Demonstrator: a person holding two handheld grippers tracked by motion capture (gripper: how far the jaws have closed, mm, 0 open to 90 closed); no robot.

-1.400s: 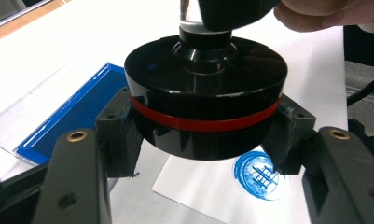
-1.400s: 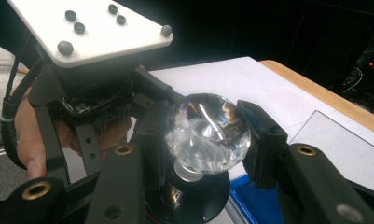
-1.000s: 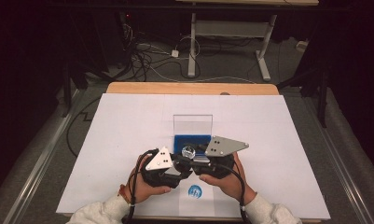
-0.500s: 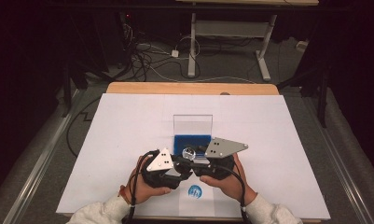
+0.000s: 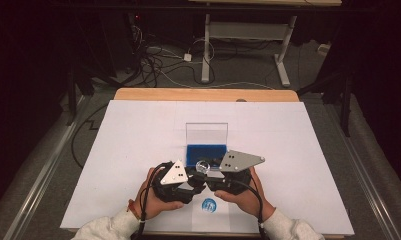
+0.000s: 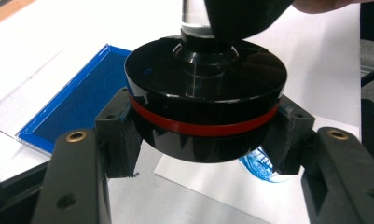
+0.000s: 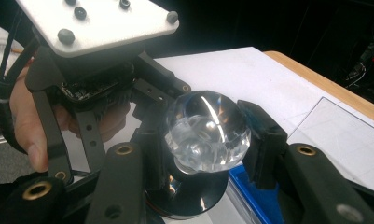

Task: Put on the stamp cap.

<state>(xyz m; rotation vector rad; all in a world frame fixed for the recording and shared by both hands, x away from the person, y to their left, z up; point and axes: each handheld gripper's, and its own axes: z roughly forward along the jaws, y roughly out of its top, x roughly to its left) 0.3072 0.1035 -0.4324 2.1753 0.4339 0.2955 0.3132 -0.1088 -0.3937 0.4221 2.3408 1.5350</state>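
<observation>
White paper covers my table (image 5: 138, 150). Near its front edge, my left claw (image 6: 205, 135) clamps the black round base (image 6: 205, 93) with a red ring, while my right claw (image 7: 208, 135) pinches the clear crystal knob (image 7: 207, 130) above it, beside the blue tray (image 5: 206, 154).

Both hands low at the table's near edge, left gripper (image 5: 188, 181) and right gripper (image 5: 210, 172) clamped, tips meeting

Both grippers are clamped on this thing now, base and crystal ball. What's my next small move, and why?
Probably twist or lift the right gripper: it grips the clear ball while the left gripper clamps the black base, with the blue-lined case open just behind.
</observation>
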